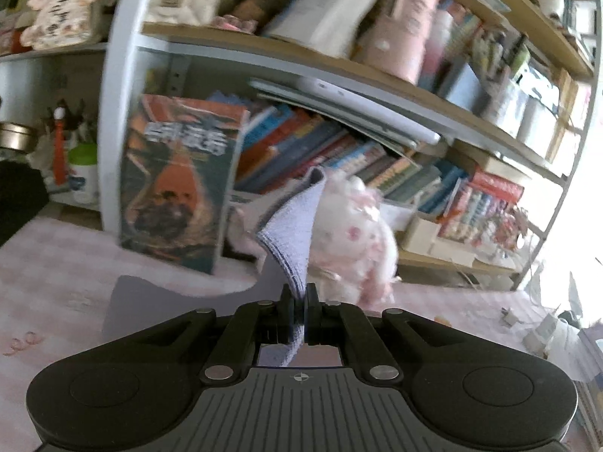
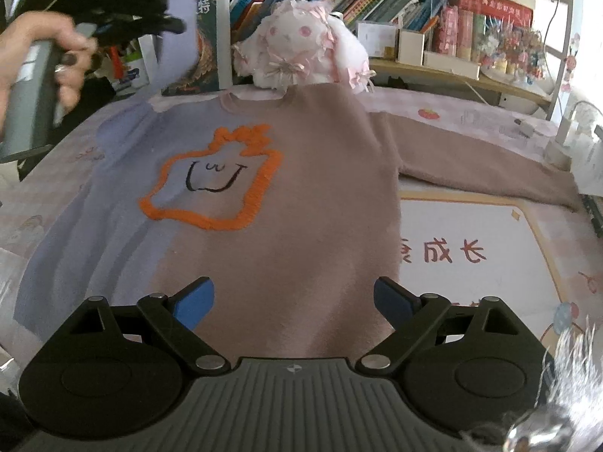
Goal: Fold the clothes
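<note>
The right gripper (image 2: pixel 294 301) hovers, jaws wide apart, over the hem of the mauve-and-lilac knit sweater with an orange outlined face (image 2: pixel 264 196), spread flat across the desk (image 2: pixel 471 248). Farther back, the left gripper (image 1: pixel 300 293) pinches its lilac sleeve (image 1: pixel 292 233) aloft near the desk's far left corner. The sleeve fold appears underway; next, carry it across the chest.

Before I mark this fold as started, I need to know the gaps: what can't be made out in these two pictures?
- Left wrist view: the left gripper is shut on the lavender sleeve; the rest of the sweater lies out of view.
- Right wrist view: the sweater hem is hidden by the open right gripper.
- Right wrist view: the left gripper is blurred, so its grip is unreadable there.
- Left wrist view: the book cover's title is blurred.
</note>
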Motion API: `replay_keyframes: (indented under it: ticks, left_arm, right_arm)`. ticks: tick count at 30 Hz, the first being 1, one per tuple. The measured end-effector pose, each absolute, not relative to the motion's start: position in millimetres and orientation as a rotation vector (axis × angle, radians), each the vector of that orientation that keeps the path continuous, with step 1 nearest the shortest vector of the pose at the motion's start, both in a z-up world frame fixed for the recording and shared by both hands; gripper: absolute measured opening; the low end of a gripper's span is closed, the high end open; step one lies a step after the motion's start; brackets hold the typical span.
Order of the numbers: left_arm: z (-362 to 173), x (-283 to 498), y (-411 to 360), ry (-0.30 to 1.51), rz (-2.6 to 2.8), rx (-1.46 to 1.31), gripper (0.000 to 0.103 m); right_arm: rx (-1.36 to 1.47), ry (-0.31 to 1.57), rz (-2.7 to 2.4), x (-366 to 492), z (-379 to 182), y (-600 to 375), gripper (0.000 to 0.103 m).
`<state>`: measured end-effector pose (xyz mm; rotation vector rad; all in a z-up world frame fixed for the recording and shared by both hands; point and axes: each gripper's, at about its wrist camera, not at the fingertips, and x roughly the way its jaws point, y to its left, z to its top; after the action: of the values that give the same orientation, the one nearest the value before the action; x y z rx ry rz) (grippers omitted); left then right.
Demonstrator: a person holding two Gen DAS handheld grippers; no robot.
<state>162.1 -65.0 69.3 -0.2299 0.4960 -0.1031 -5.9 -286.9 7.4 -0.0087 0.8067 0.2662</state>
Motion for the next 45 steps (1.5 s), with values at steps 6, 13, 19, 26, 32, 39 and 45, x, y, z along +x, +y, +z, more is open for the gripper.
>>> replay_keyframes:
  ticks: [6, 13, 19, 26, 32, 39, 45]
  left_arm:
    - [49.1, 172.7, -102.2, 0.557, -0.108, -0.199, 0.003]
    - [11.9, 186.6, -134.1, 0.668, -0.089, -0.122, 0.01]
    - [4.6, 168.5, -143.6, 0.716, -0.177, -0.037, 0.044]
    - [7.5, 93.3, -79.3, 0.722, -0.021, 0.062, 0.05]
    - [-1.8, 34.6, 15.3, 0.805, 0.245, -0.017, 0.05]
    - [-15.1, 14.7, 59.5, 0.836, 0.192, -0.099, 0.051]
    - [-25.0, 19.1, 67.7, 0.855, 0.093, -0.177, 0.047]
  right_arm:
    - [0.011, 0.829, 0.276, -5.4, 1.7, -308.8, 0.092]
    - [0.039, 0.852, 0.245, -4.1, -0.3, -328.0, 0.092]
    - [0.044, 0.86, 0.231, -4.9, -0.4, -335.3, 0.092]
    - [0.075, 0.87, 0.24, 4.4, -4.3, -335.1, 0.088]
    - [0.082, 0.907, 0.215, 13.2, -10.0, -327.3, 0.067]
    - [0.044, 0.932, 0.141, 4.2, -13.6, -316.2, 0.064]
    - [0.052, 0.949, 0.052, -4.2, -13.2, -306.1, 0.058]
